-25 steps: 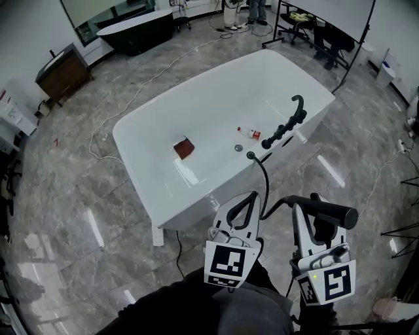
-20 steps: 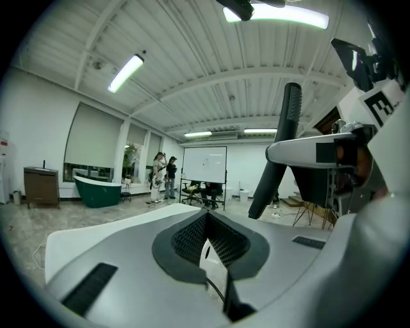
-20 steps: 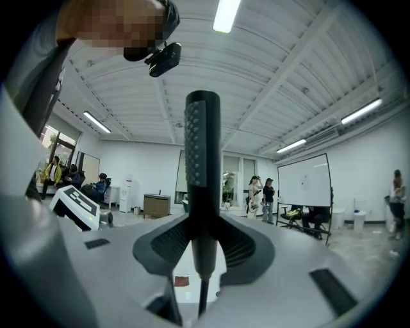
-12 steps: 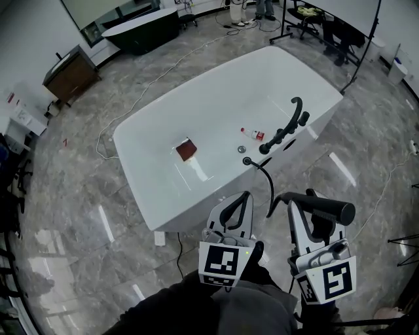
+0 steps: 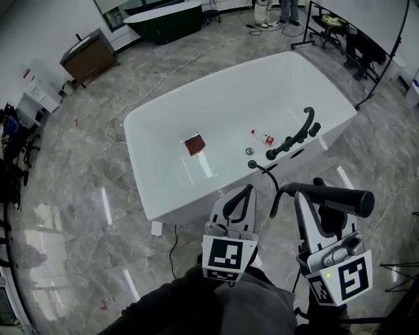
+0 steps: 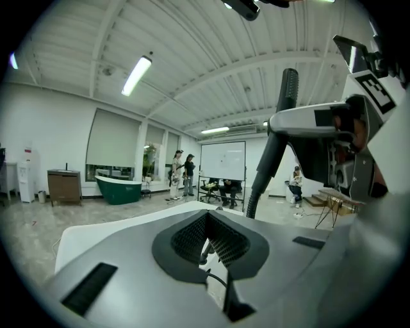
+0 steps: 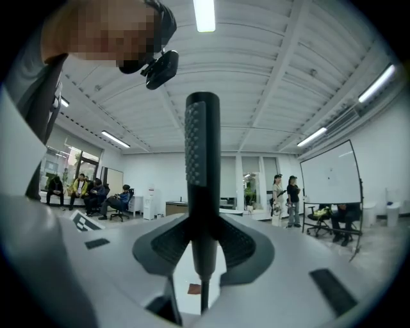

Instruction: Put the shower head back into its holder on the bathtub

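Black and ribbed along its grip, the shower head (image 5: 335, 198) is lying crosswise in the right claw (image 5: 310, 200), whose two pads are pressing on its handle from either side. In the right gripper view the handle is standing up straight between the closed-in pads, and its thin lower end is running down through the gap. A dark hose (image 5: 267, 174) is curving from the shower head to the near rim of the white bathtub (image 5: 160, 196), so the head is hanging outside the tub, above the grey marble floor (image 5: 78, 196) and apart from the black tap fitting (image 5: 292, 136) on that rim.

The left claw (image 5: 243, 195) is pointing toward the tub just beside the hose. Its pads are meeting at the tips and are gripping nothing; the left gripper view is showing only the tub rim and hose beyond them.

Inside the tub a small red-brown square (image 5: 194, 143) is lying on the bottom, and a small bottle (image 5: 264, 138) is lying near the drain (image 5: 249, 151). Farther back, a dark green tub (image 5: 163, 18) and a wooden cabinet (image 5: 90, 59) are standing by the wall.
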A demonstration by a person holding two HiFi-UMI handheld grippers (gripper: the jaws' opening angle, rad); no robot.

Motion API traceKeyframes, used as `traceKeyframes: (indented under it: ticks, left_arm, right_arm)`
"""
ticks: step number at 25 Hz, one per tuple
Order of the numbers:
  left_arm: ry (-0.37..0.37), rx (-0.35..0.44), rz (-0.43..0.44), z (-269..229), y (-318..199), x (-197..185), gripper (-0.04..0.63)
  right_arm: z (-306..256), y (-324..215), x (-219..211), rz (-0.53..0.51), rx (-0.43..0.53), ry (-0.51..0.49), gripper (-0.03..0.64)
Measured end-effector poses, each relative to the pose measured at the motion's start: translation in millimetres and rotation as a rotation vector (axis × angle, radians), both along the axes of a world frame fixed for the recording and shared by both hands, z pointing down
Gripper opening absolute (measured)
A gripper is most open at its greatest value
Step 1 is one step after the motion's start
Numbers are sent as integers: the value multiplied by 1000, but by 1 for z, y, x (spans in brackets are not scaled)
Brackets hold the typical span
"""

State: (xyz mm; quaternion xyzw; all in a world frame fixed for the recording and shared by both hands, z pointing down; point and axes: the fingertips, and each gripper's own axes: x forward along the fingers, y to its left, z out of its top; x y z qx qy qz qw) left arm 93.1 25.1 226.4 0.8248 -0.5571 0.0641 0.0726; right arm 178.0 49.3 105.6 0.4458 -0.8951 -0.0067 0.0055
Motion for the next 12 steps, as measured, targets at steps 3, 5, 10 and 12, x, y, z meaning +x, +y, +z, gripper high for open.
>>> traceKeyframes:
  ticks: [3, 5, 10, 12]
  left_arm:
    - [4, 13, -29, 0, -8, -12, 3]
    - [12, 15, -37, 1, -16, -21, 3]
    - [33, 53, -36, -17, -37, -38, 3]
    - [40, 73, -38, -24, -45, -46, 3]
  right_arm:
    - [-24, -11, -17, -60, 31, 8, 141]
    - [-39, -22, -29, -99, 42, 7, 140]
    - [-71, -43, -60, -154, 57, 7, 141]
    - [-76, -47, -70, -157, 68, 13, 141]
